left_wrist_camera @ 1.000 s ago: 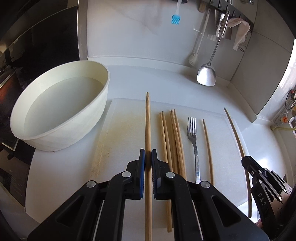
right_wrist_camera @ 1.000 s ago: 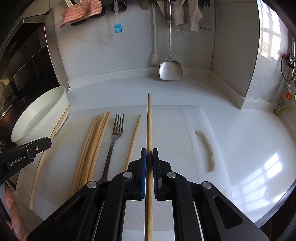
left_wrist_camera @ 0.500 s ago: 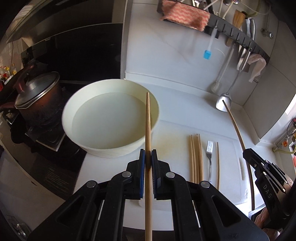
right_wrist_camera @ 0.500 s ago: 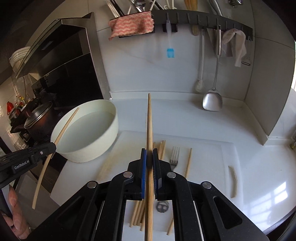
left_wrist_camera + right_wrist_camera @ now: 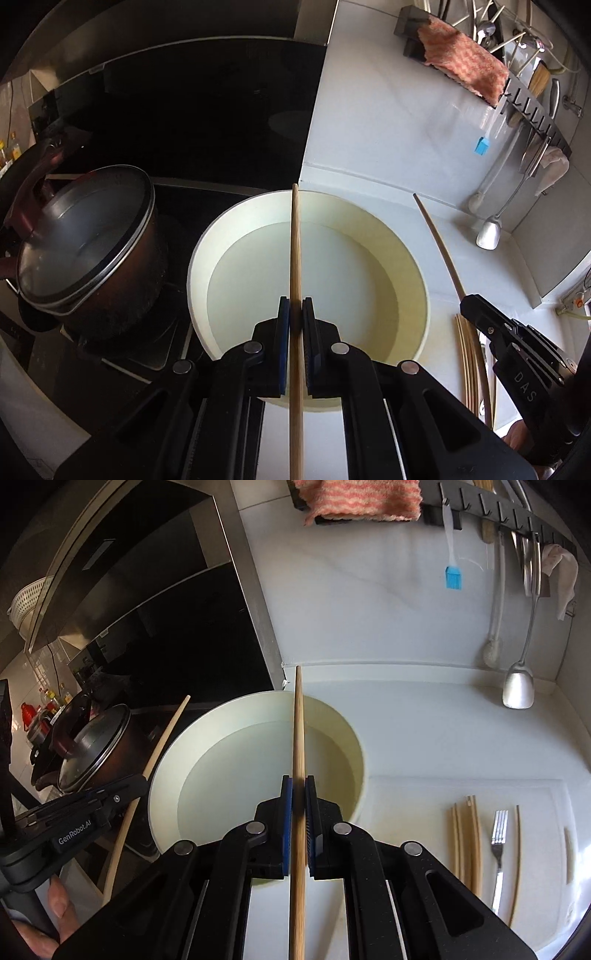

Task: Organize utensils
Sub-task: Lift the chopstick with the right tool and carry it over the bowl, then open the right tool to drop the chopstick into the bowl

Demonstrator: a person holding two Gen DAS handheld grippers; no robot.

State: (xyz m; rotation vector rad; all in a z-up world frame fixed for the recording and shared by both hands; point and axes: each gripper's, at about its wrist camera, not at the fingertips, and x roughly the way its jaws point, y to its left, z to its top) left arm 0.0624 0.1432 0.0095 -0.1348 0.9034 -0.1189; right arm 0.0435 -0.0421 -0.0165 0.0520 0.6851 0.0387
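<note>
Left wrist view looks forward and down along its hand-held gripper (image 5: 295,314), close above the white basin (image 5: 413,266) — pot (image 5: 85,243) at left. Right wrist view, from further right, faces the same basin (image 5: 354,746) and the back wall. Shared: basin, pot (image 5: 88,746), blue brush (image 5: 481,146) (image 5: 453,576) — each view shows the other gripper.
</note>
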